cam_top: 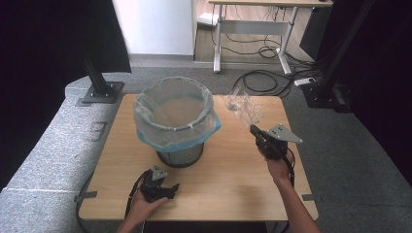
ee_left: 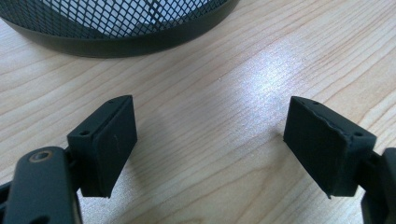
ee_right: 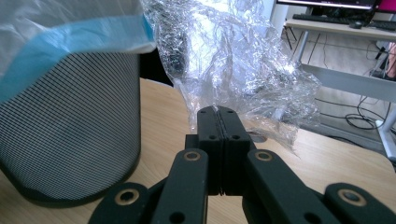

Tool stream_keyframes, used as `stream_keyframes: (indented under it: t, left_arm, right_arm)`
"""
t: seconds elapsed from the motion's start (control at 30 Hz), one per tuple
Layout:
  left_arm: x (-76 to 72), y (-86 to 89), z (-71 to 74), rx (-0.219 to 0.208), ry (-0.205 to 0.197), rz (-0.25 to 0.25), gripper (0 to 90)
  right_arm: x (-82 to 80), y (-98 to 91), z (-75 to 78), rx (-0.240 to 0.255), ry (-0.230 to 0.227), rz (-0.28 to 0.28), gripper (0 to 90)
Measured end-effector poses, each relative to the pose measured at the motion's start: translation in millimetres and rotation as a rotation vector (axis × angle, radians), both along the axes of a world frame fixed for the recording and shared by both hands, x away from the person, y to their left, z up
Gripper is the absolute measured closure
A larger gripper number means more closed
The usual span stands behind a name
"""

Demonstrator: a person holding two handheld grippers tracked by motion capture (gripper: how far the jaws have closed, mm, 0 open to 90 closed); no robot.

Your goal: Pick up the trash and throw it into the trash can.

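While the right gripper [ee_right: 218,114] pinches crinkled clear plastic [ee_right: 233,60] right of the mesh bin [cam_top: 177,155] — the left gripper [ee_left: 210,140] rests before that bin, jaws wide, empty.

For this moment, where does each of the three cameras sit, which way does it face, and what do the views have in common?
High view: above the person's side, facing forward and down on the table; both forearms, the left gripper and the right gripper show.
Left gripper view: low over the tabletop, looking along its open jaws at the mesh bin.
Right gripper view: looking along its shut jaws, which pinch the crumpled clear plastic, with the bin at left.
Shared: the bin and its blue-edged liner appear in the high and right gripper views.
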State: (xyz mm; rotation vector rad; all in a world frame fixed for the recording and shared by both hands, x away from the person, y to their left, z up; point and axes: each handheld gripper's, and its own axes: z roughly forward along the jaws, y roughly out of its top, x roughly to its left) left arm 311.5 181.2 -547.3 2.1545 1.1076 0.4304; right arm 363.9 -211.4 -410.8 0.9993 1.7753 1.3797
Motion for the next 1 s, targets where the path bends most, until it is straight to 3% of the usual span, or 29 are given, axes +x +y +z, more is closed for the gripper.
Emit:
stream_keyframes:
  t: [0.57,1.0]
  left_arm:
    - [-0.1,0.1,0.1,0.002,0.001,0.0,17.1]
    - [0.0,0.1,0.1,0.002,0.0,-0.001,17.2]
  right_arm:
    - [-9.4,5.4,21.6,0.037,-0.055,0.036,88.3]
    - [-13.3,21.8,30.9,0.023,-0.081,0.088,88.2]
